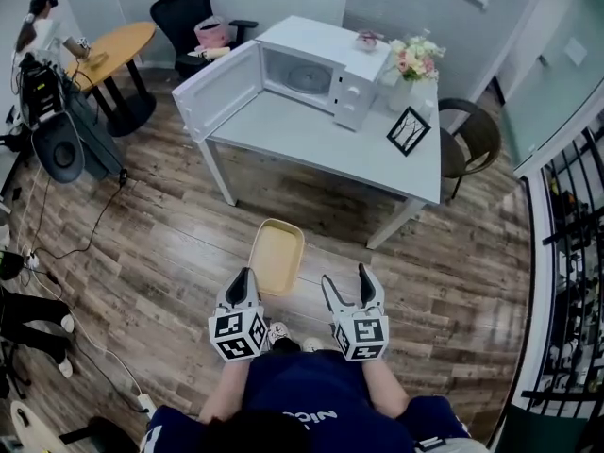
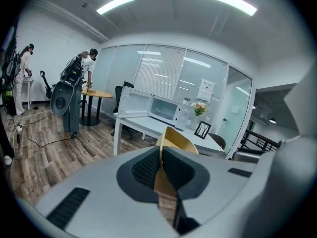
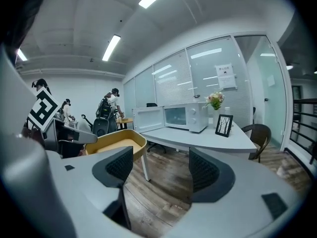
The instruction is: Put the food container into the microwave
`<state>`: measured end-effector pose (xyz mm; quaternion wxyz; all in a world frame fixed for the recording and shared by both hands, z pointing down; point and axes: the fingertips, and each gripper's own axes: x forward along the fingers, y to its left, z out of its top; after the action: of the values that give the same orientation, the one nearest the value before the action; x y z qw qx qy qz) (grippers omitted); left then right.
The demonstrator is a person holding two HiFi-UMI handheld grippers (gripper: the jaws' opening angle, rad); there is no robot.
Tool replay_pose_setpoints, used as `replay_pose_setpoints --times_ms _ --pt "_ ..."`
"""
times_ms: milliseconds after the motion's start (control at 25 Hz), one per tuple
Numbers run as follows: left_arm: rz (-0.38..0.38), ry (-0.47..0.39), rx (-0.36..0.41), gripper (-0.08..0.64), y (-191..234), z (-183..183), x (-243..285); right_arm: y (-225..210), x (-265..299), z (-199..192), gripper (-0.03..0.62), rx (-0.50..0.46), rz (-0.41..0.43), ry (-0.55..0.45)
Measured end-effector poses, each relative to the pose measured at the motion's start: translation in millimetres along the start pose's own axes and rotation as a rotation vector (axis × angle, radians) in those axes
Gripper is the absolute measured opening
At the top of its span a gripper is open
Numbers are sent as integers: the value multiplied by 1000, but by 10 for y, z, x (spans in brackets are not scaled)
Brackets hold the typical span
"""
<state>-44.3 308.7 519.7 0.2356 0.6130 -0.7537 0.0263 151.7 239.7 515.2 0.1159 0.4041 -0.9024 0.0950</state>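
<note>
Both grippers are out in front of the person at waist height, tipped a little downward, side by side. The left gripper (image 1: 245,276) (image 2: 161,155) has its jaws clamped right down on the near rim of the shallow yellow rectangular plastic food container (image 1: 276,255) (image 2: 178,140) and carries it alone, clear of the floor. The right gripper (image 1: 345,276) (image 3: 161,170) sits just beside it with its jaws spread wide and nothing between them; in its own view the container hangs off to the left, past the left jaw.

Ahead stands the white rectangular table (image 1: 321,144), and on it the white microwave oven (image 1: 321,74) with its door (image 1: 219,88) swung wide open to the left, cavity facing the person. To the right of the oven are a vase of pink and white flowers (image 1: 415,59) and a small black picture frame (image 1: 408,130). Open floor separates container and table.

Underfoot is brown wood-plank flooring (image 1: 142,253). A round wooden table (image 1: 113,50) and a black office chair (image 1: 193,8) stand at the far left, a brown chair (image 1: 472,140) behind the table's right end.
</note>
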Motion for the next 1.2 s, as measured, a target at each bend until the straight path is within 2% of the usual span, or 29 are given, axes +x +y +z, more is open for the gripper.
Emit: replay_pose_setpoints --times_ms 240,520,760,1040,1200 --pt "-24 -16 6 21 143 71 57 167 69 -10 351 -23 -12 -2" --pt "-58 -24 9 21 257 100 93 272 154 -58 350 1 -32 -5" --pt "-57 -16 -4 21 346 101 114 356 241 -52 350 -9 -20 10" --pt "-77 -15 -16 21 327 107 182 210 218 -92 362 9 -79 23" --pt "-75 -2 -10 21 296 34 259 147 282 -206 382 25 -75 40"
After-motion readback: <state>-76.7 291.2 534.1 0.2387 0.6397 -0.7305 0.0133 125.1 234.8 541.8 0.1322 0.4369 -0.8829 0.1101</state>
